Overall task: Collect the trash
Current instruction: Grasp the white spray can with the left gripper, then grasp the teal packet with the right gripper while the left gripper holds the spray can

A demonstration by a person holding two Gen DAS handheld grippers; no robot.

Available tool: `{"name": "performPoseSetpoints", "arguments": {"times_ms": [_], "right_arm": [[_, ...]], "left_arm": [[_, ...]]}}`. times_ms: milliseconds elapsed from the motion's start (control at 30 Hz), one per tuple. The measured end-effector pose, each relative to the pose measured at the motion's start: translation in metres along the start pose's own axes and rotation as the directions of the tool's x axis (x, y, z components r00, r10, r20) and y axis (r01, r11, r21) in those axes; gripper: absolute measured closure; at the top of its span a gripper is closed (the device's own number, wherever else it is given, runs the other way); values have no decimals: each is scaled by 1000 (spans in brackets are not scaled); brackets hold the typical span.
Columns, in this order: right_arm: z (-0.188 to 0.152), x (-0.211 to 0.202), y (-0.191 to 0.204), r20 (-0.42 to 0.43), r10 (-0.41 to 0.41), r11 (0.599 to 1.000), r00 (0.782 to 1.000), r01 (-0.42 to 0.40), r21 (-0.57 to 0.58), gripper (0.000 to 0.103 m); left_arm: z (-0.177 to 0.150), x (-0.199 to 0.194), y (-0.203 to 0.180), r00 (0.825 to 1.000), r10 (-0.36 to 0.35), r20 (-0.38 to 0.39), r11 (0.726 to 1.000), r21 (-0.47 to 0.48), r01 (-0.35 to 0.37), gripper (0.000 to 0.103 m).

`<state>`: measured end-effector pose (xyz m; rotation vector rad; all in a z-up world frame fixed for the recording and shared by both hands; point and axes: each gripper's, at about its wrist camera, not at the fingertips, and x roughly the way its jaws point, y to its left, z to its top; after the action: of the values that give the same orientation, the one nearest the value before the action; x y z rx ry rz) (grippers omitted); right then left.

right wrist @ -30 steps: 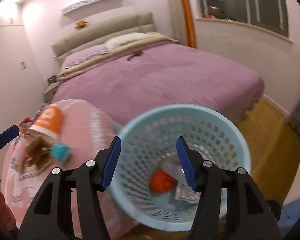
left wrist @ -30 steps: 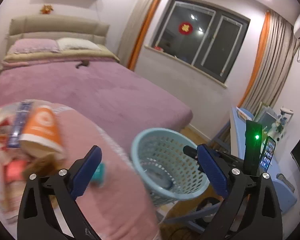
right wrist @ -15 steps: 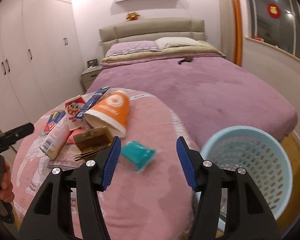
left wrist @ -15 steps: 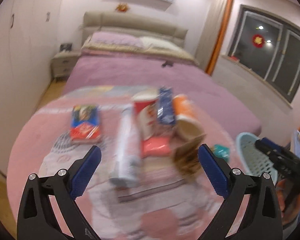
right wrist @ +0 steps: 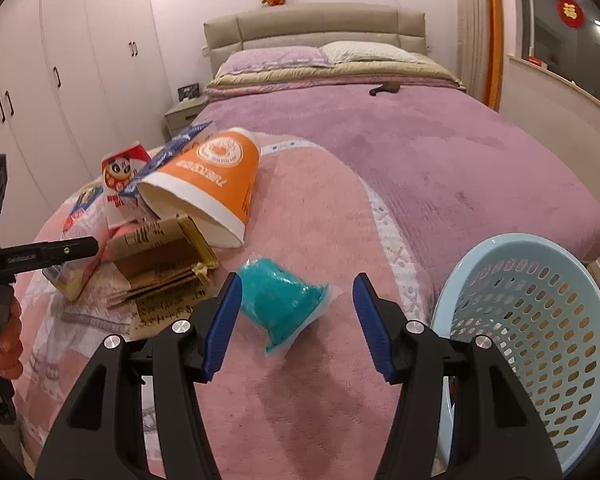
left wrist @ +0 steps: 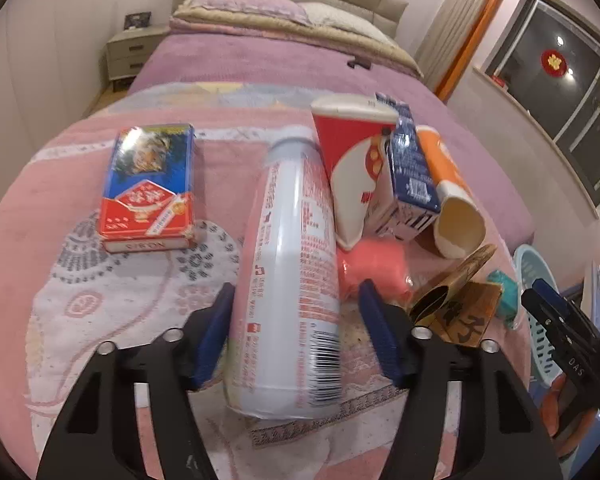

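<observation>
We have the left gripper (left wrist: 296,332) straddling the white bottle (left wrist: 288,280), which lies on its side on the pink blanket (left wrist: 40,208); its jaws have just been closing around the bottle's lower half, and the left pad looks to be against the wall while a sliver of gap seems to remain on the right, so we judge the grip not yet made. The right gripper (right wrist: 296,320) hangs partly open over the teal packet (right wrist: 280,300), the pads standing clear on both sides, holding nothing. The basket (right wrist: 540,320) waits just beyond the blanket's edge, to the right. The risks, as we judge them: the bottle is round and smooth and could roll or squirt out from between the pads if they bite off-centre, and it lies against the red carton (left wrist: 352,176) and the pink wrapper (left wrist: 374,268), so lifting it may drag those along or tip the blue carton (left wrist: 410,176) and the orange cup (left wrist: 456,200). The packet looks soft and slippery; a pinch from above may catch the blanket instead, or crush it flat and miss. The two grippers also work close together near the brown paper (right wrist: 160,264).
</observation>
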<state>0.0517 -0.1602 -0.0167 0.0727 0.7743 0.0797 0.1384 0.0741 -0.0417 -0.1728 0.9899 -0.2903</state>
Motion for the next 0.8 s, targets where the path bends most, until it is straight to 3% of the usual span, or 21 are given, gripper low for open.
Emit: {"name": "performPoseSetpoints", "arguments": {"times_ms": [33,233,300,533,600,800], "right_arm": [[-1,3,1,-16,16,1000,1000,-16,-13,49],[0,8,11,-30,19,997,999,-21,-74,48],[2,11,12,-33,30,997,999,-32,-76,41],[-1,20,16,-63,53,996,997,-57,-64,41],[-5,12,20,-66,86,994,994,-90,-64,46],[-31,-11,47,-114,169,975,979,-184,-128,47]], "left_arm": [[-1,1,1,1000,4,-1,1000,0,-4,54],[-12,-15,7,999,-13,31,1000,-18,14,55],[-17,-22,5,999,-15,37,1000,-20,16,55],[-57,-52,13,999,-1,42,1000,-27,2,55],[-67,-58,15,999,-1,34,999,-33,2,55],[-79,-61,13,1000,6,8,1000,-14,-6,54]]}}
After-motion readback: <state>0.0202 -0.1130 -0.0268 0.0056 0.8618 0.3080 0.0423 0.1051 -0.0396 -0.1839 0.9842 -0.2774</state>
